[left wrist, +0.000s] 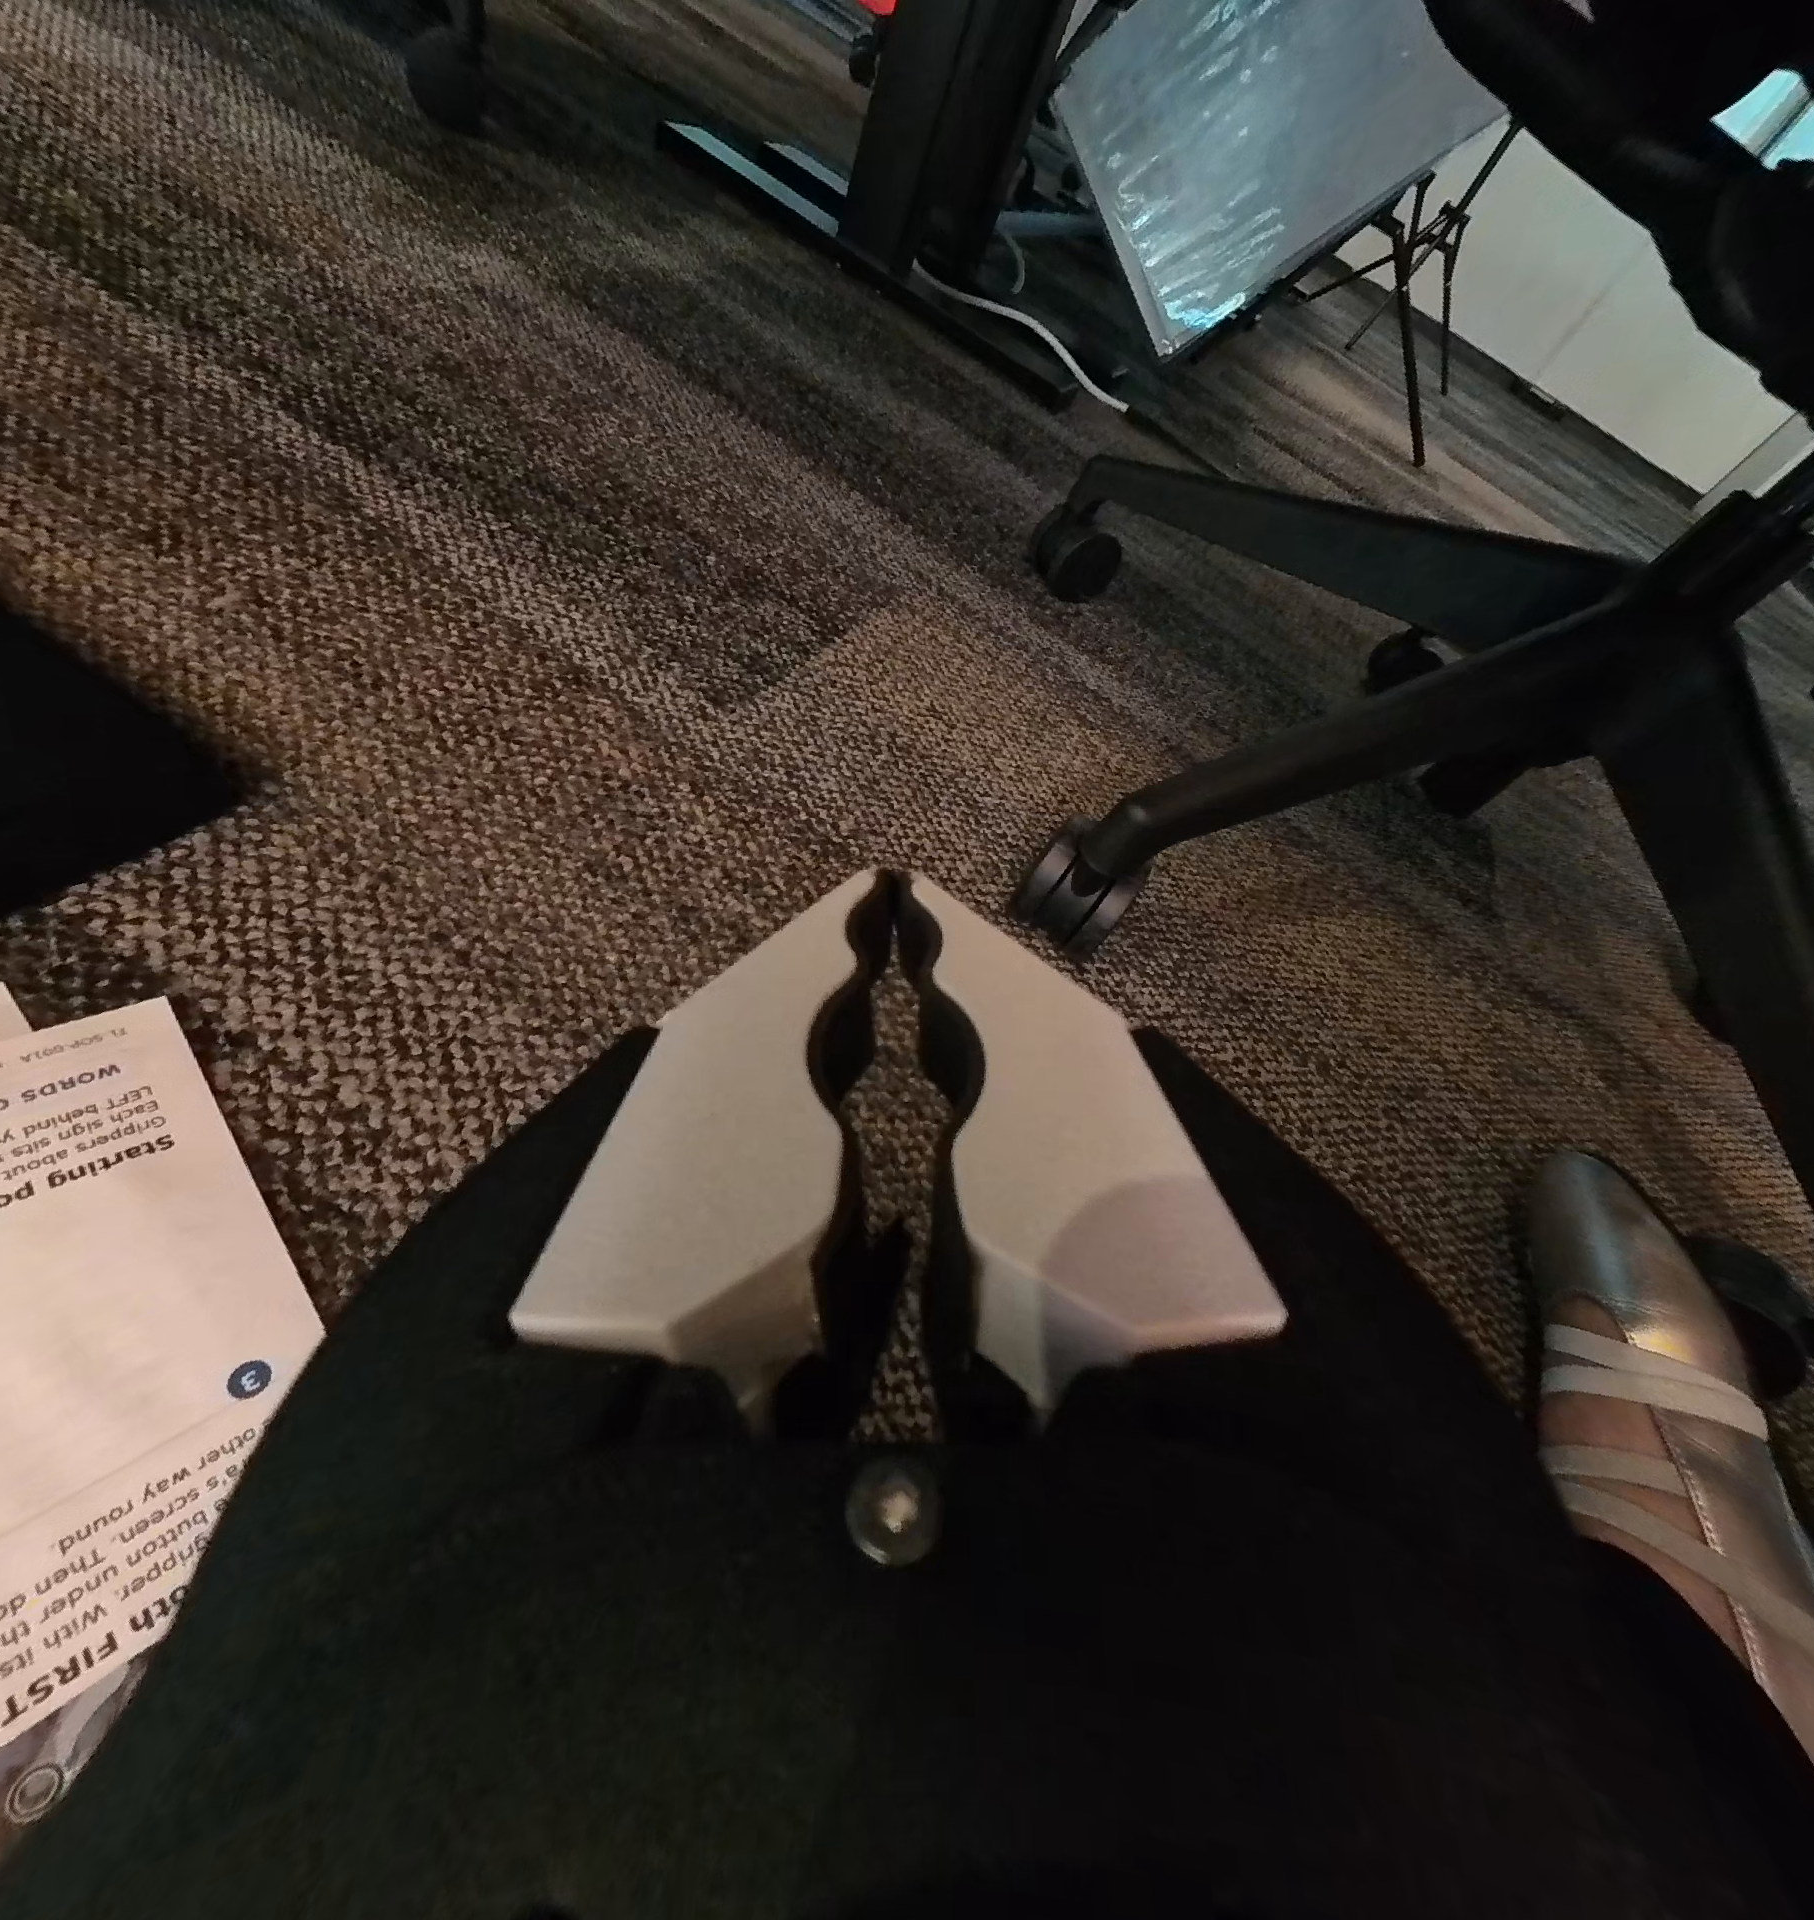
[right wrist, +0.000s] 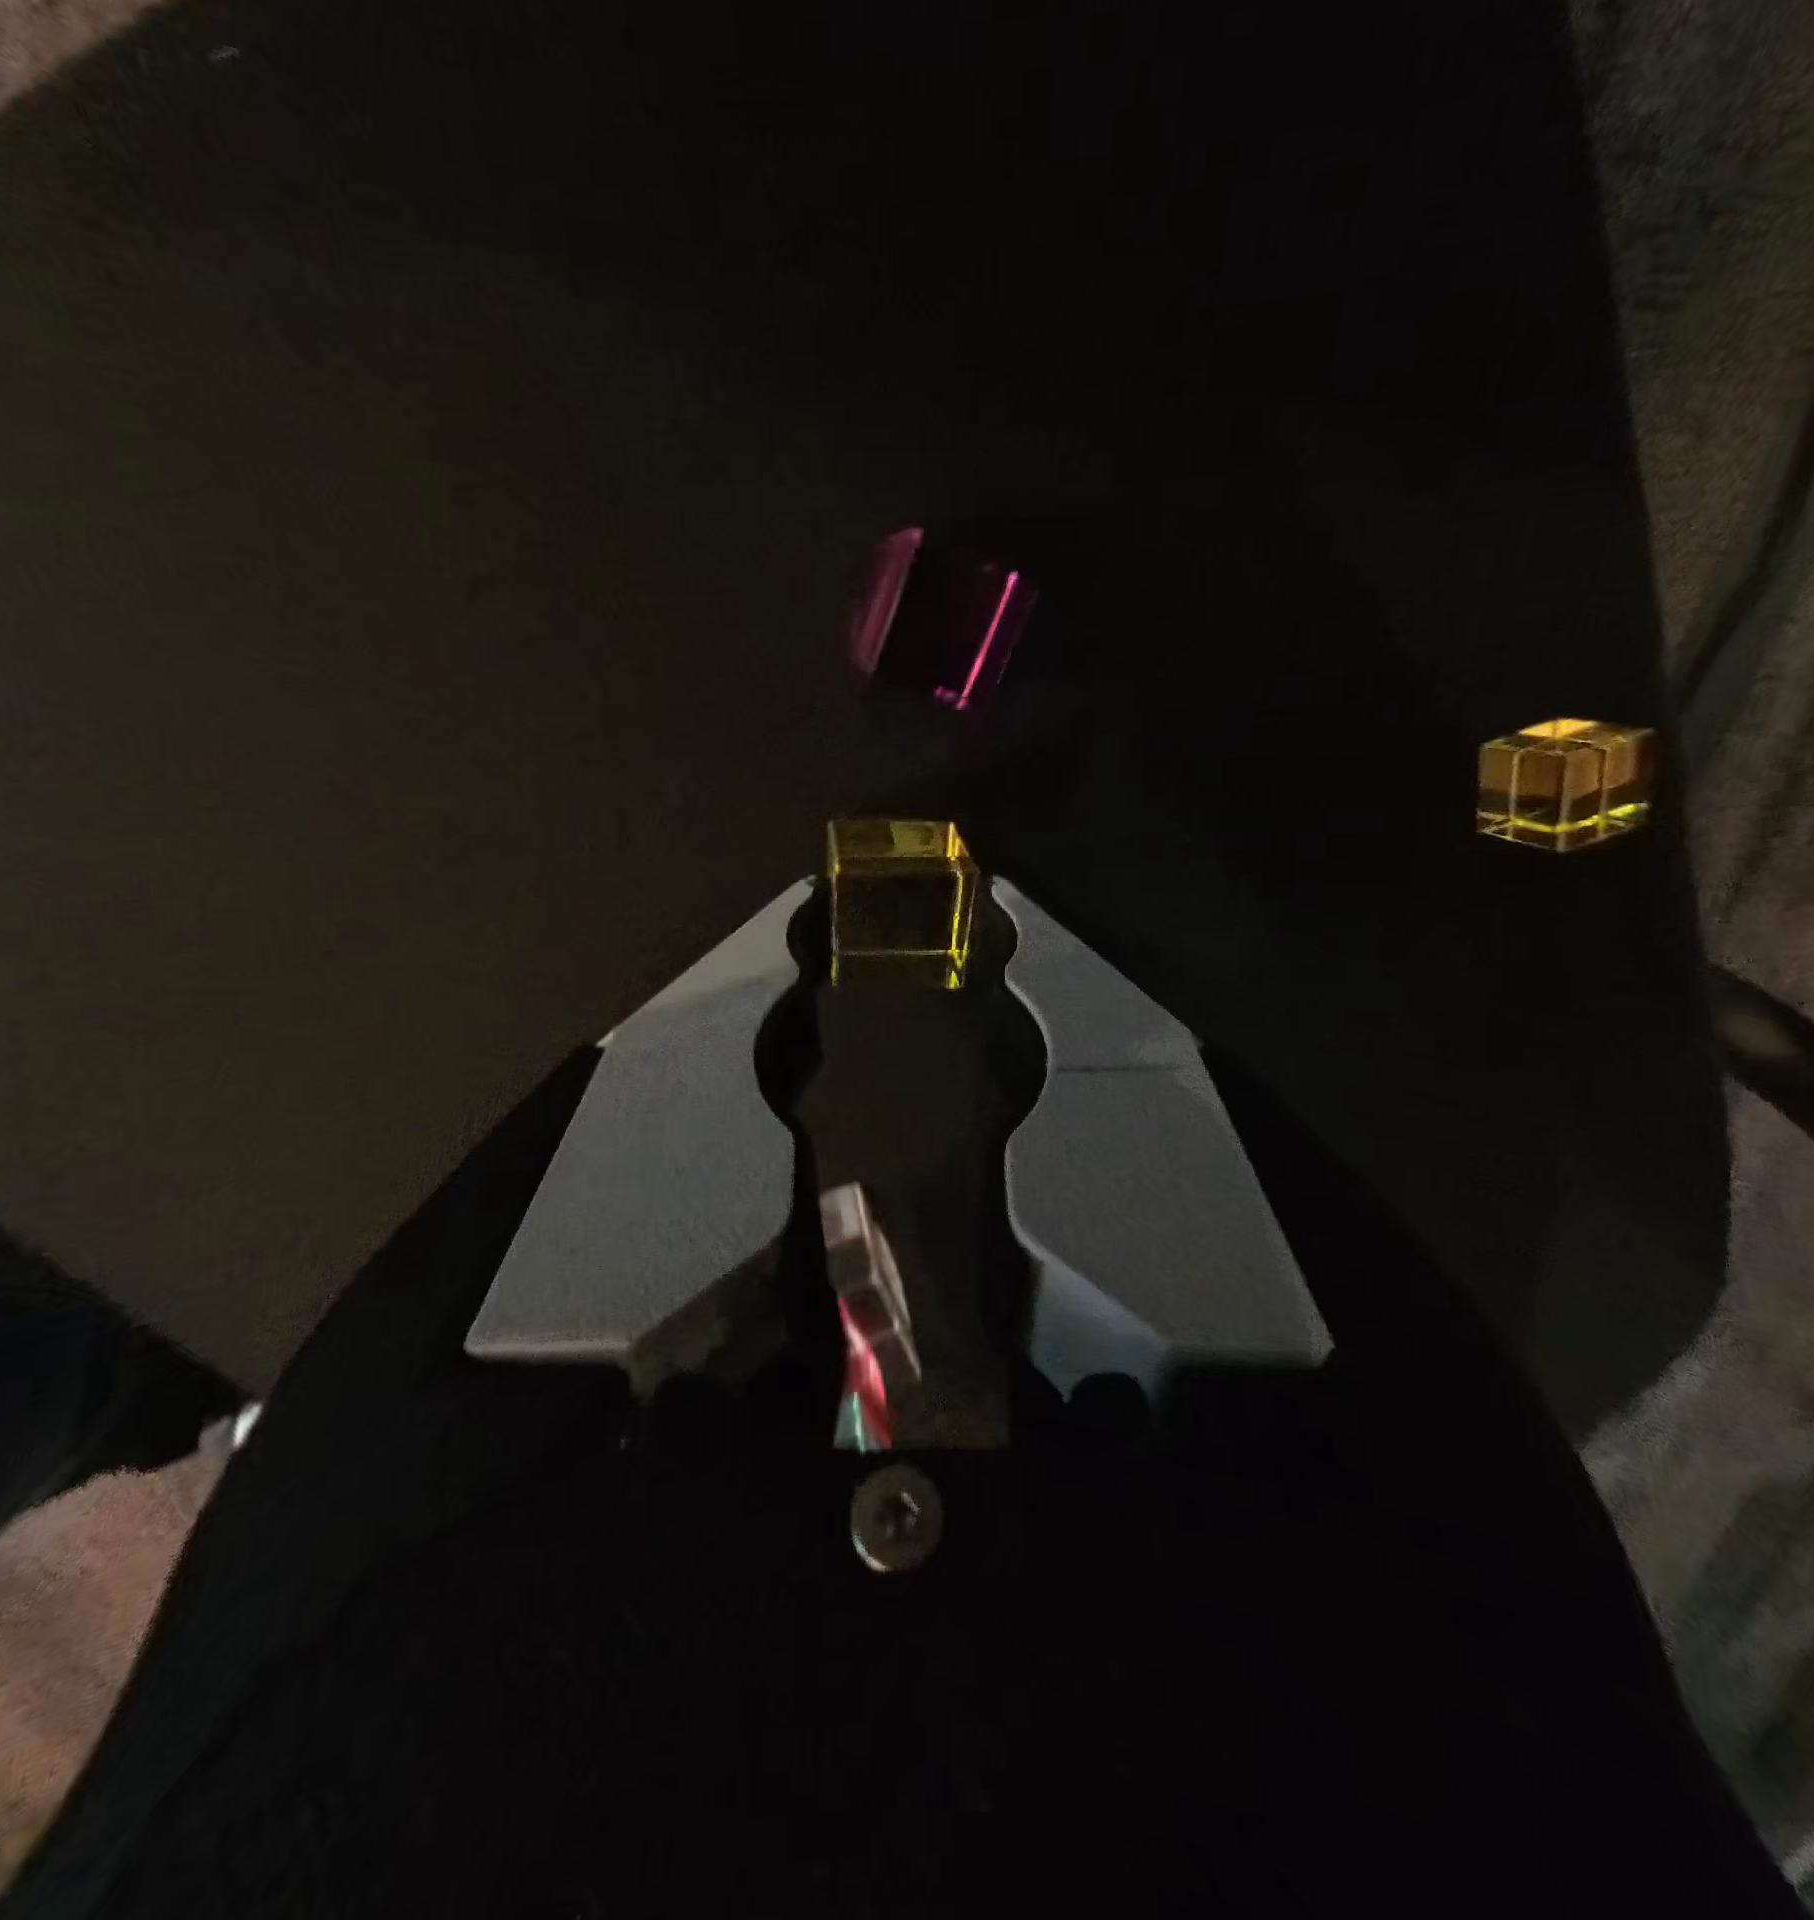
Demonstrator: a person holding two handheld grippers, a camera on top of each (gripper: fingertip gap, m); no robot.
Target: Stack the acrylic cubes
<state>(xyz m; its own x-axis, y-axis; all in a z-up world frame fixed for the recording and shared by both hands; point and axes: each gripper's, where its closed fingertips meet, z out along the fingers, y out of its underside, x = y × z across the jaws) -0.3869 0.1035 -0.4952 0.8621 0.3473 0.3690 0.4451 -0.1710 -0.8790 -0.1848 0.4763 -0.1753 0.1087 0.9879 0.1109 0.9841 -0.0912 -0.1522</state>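
Right gripper [right wrist: 901,914]: fingertips clamped on a yellow translucent cube [right wrist: 900,904], pads pressed to both side faces, cube upright at the very tips, over a black mat [right wrist: 467,520]. Judged step: cube gripped, just at or above the mat. Glossy, sharp-edged, hard plastic or acrylic by look, probably slippery in a light pinch.

Beyond the held cube: magenta translucent cube [right wrist: 939,618], tilted, apart from it. Well to the right of the held cube: amber-yellow cube [right wrist: 1563,784], at the mat's edge. Behind the held cube, between the fingers: clear block with red streak [right wrist: 872,1309], blurred, kind unclear.

Left gripper [left wrist: 895,894]: fingertips together, nothing between, pointing at brown looped carpet [left wrist: 570,623]. Near its tips, to the right: black chair caster [left wrist: 1079,899]. Left of it: printed white sheets [left wrist: 82,1247]. Right, nearer the camera: silver strapped shoe [left wrist: 1630,1351].
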